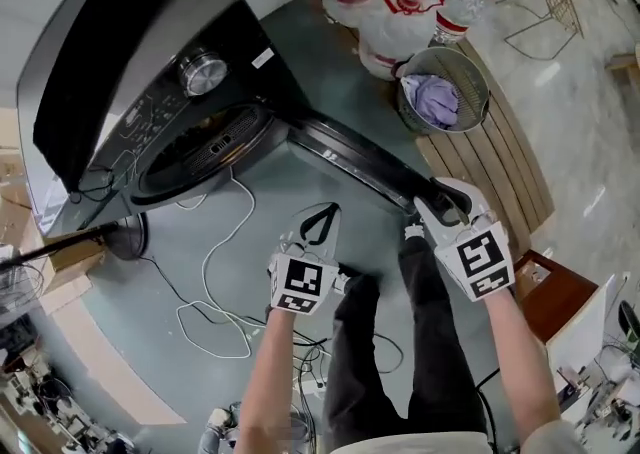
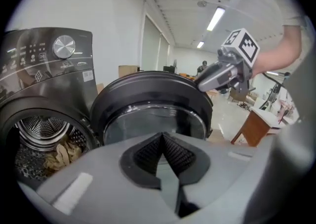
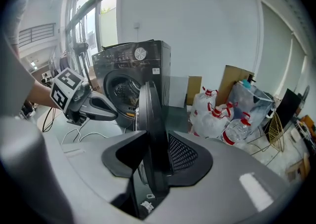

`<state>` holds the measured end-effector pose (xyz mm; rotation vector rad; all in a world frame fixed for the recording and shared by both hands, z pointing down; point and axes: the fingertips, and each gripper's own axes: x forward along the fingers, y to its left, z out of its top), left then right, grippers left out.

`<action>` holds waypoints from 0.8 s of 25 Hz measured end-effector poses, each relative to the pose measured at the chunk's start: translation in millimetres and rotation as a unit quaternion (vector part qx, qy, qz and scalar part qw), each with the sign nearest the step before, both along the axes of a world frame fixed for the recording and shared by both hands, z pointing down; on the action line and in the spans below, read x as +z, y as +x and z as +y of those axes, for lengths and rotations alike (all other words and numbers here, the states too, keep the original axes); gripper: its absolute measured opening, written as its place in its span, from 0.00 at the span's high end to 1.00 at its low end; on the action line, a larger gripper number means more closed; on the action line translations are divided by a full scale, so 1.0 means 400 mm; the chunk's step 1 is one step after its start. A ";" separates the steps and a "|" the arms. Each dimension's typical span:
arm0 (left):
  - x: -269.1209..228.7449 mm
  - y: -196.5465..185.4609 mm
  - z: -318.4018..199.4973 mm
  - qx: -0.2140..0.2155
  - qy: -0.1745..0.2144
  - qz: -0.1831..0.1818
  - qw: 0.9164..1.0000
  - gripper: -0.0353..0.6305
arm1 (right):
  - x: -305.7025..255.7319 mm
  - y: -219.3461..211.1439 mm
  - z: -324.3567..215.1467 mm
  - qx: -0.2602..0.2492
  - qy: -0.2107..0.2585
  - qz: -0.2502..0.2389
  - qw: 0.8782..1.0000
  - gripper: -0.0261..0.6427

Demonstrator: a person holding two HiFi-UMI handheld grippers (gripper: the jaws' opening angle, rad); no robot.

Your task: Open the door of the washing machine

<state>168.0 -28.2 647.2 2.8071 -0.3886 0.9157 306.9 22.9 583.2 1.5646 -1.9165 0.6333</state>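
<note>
Centre right, your right gripper (image 1: 445,207) jaws grasp the open door (image 1: 345,154) edge. Your left gripper (image 1: 320,227) jaws are clenched, empty.

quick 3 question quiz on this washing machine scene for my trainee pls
1. Which gripper's fingers clamp the edge of the open door?
2. True or false: laundry lies in the drum.
3. Fill in: the basket holds a ___ cloth.

Key: 1 the right gripper; 2 true; 3 purple.
</note>
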 end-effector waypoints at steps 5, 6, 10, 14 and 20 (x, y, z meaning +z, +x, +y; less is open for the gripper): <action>-0.020 0.071 -0.096 -0.038 0.008 0.005 0.999 0.86 | -0.005 0.094 -0.028 -0.022 0.005 -0.012 1.000 0.77; -0.023 0.081 -0.109 -0.046 0.008 0.004 0.999 0.86 | -0.004 0.108 -0.034 -0.031 0.005 -0.014 0.999 0.77; -0.041 0.118 -0.153 -0.076 0.009 0.004 0.997 0.86 | -0.001 0.150 -0.063 -0.066 -0.004 -0.007 0.998 0.77; -0.051 0.146 -0.198 -0.127 -0.005 0.016 0.992 0.86 | -0.001 0.193 -0.094 -0.093 -0.006 -0.007 0.996 0.77; -0.030 0.146 -0.236 -0.208 -0.033 0.023 0.977 0.86 | -0.007 0.258 -0.152 -0.121 0.003 0.004 0.993 0.76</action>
